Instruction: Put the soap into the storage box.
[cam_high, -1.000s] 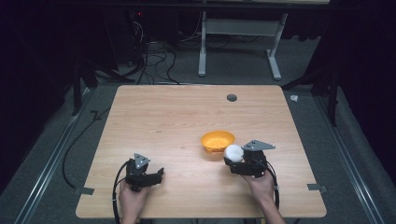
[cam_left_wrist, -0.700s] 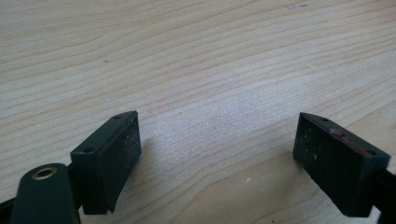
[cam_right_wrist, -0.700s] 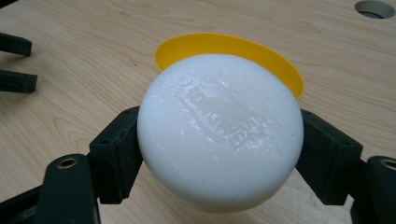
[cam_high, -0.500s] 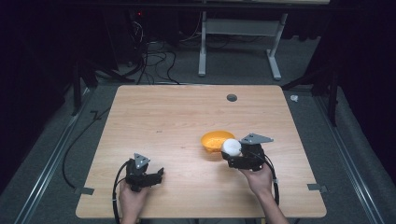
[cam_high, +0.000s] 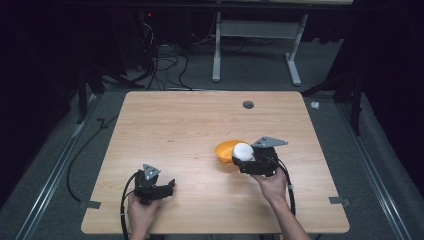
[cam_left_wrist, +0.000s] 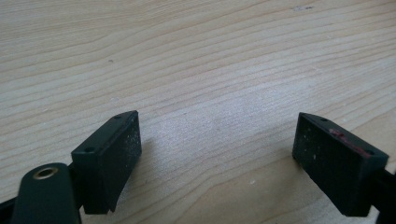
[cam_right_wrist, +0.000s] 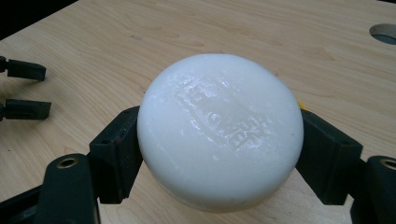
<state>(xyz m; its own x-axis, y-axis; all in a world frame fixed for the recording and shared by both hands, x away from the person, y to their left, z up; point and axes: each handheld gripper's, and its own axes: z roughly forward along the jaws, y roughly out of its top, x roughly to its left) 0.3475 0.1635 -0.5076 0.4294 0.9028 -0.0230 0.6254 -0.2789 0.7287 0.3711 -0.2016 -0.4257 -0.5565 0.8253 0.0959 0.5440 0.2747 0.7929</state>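
**Soap in the tongs**

The right tongs (cam_high: 243, 159) pinch a round white soap bar (cam_right_wrist: 219, 130) just over the orange bowl (cam_high: 226, 149). The left tongs (cam_left_wrist: 219, 158) are spread wide, low over the bare wooden bench (cam_high: 190, 125).

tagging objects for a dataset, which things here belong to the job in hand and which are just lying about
In the job:
- white soap bar, clamped in the right gripper
- orange bowl, beside it

Just lying about:
- left gripper, open, idle
- round hole in the table
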